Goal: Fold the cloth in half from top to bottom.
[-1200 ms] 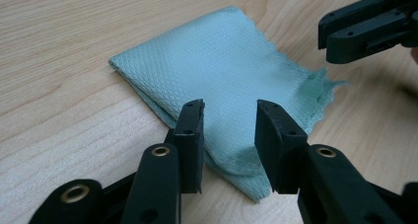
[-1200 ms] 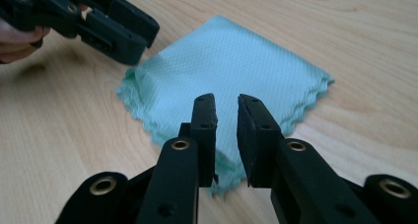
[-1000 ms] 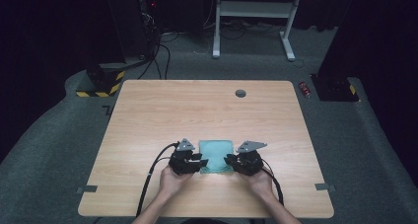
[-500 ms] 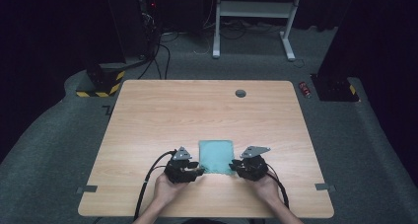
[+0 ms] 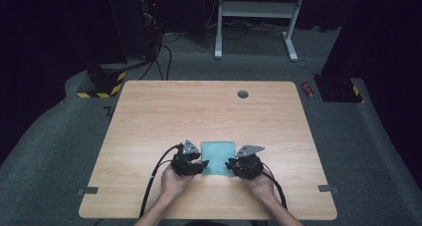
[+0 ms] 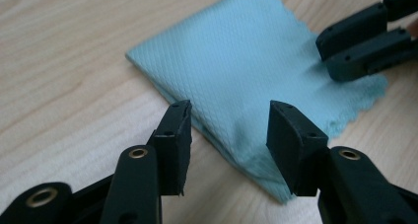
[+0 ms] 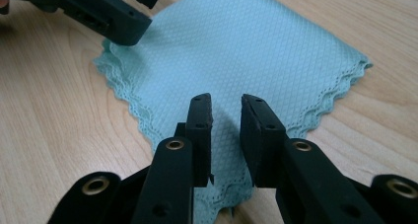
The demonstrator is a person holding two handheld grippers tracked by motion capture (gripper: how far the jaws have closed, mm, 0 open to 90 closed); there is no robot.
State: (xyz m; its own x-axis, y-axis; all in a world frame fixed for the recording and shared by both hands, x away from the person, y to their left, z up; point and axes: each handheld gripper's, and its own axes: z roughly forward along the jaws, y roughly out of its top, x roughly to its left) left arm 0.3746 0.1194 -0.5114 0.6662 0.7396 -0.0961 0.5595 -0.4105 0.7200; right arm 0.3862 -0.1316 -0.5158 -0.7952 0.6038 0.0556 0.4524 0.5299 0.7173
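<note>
Jaws of the left gripper (image 6: 226,130) have just been opening and stand parted astride the folded edge of a pale teal, diamond-textured folded cloth (image 6: 251,61), not pressing it. Narrower is the gap of the right gripper (image 7: 226,120), its pads poised over the cloth's scalloped corner with nothing clamped. Both hands (image 5: 174,183) lie low at the light wooden tabletop's (image 5: 164,111) near edge, flanking the cloth lying flat there.
</note>
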